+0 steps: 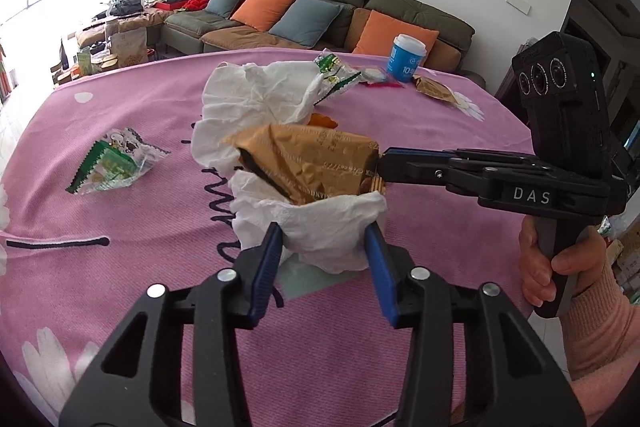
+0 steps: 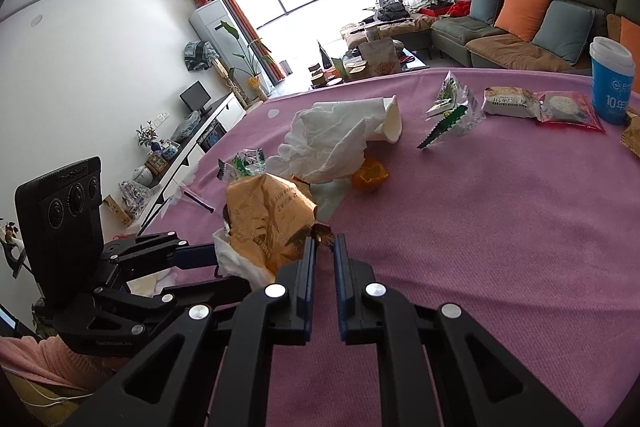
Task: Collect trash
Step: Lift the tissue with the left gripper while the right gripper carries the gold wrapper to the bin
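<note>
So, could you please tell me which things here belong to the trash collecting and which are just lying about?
Job:
gold wrapper
white bag
green wrapper
orange peel
crumpled tissue

Lying about:
sofa
orange cushion
monitor

Wrapper [image 1: 308,163] in tissue [image 1: 320,227], cup [image 1: 406,57] behind, on table [image 1: 400,307]

My right hand-held gripper [image 2: 325,241] pinches the corner of a gold wrapper [image 2: 268,219], its jaws nearly together. The wrapper sits in a white paper cup [image 2: 236,259] that my left hand-held gripper [image 2: 200,254] holds over the pink tabletop [image 2: 500,227]. Crumpled tissue [image 2: 328,143] and an orange peel [image 2: 370,175] lie beyond.
</note>
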`<state>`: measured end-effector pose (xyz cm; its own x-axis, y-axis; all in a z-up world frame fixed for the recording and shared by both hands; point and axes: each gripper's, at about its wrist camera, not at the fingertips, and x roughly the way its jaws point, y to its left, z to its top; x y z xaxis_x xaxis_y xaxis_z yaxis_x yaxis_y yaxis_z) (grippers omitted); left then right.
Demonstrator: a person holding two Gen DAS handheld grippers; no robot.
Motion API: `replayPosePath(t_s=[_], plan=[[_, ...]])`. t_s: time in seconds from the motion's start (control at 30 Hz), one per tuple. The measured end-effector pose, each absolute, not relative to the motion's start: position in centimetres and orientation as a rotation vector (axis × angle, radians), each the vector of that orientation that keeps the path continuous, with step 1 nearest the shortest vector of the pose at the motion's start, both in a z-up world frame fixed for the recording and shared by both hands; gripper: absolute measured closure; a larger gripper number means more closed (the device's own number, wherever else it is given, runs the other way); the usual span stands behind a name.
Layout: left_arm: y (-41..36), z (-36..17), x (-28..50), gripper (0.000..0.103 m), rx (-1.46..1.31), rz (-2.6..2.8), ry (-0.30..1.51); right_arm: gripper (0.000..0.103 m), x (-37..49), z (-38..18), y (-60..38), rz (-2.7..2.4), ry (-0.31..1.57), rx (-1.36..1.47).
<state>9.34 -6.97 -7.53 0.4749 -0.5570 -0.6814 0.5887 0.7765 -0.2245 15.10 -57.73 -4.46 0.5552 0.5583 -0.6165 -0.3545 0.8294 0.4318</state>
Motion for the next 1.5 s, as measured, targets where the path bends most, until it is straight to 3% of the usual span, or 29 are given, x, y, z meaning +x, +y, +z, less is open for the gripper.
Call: replayPosePath(t_s=[0.1, 0.17, 0.27, 0.37, 0.47, 0.57, 1.0, 1.5], plan=[[-6.6, -7.8, 9.7, 0.082, 0.014, -0.708, 0.83, 0.091, 15.2, -4.6, -57.9, 0.56, 0.824, 0.273], [-6.2, -7.9, 9.9, 0.089, -0.014, -0.716, 0.835, 0.079, 15.4, -4.7, -58.0, 0.563, 0.825, 0.286], [-5.6, -7.9, 9.9, 0.092, -0.036, -0.721, 0.838, 0.057, 15.7, -4.8, -58.3, 0.574, 0.823, 0.328], [-5.2, -8.1, 9.8, 0.092, -0.045, -0.722, 0.84, 0.055, 15.9, -4.7, -58.4, 0.597, 0.818, 0.35], [-4.9, -8.1, 9.8, 0.092, -0.051, -0.717, 0.841, 0.056, 16.5, -5.0, -57.8, 0.612, 0.837, 0.36], [-4.4, -8.1, 9.6, 0.092, -0.055, -0.703, 0.837, 0.077, 16.5, -5.1, -57.1, 0.619, 0.858, 0.341], [0.6, -5.0, 6.4, 0.092, -0.036, -0.611, 0.728, 0.081, 14.2, -1.6, -56.3, 0.644, 0.76, 0.31], [10.6, -1.9, 2.7, 0.092, -0.086, -0.382, 0.644, 0.081, 16.1, 0.7, -46.0, 0.825, 0.748, 0.24]])
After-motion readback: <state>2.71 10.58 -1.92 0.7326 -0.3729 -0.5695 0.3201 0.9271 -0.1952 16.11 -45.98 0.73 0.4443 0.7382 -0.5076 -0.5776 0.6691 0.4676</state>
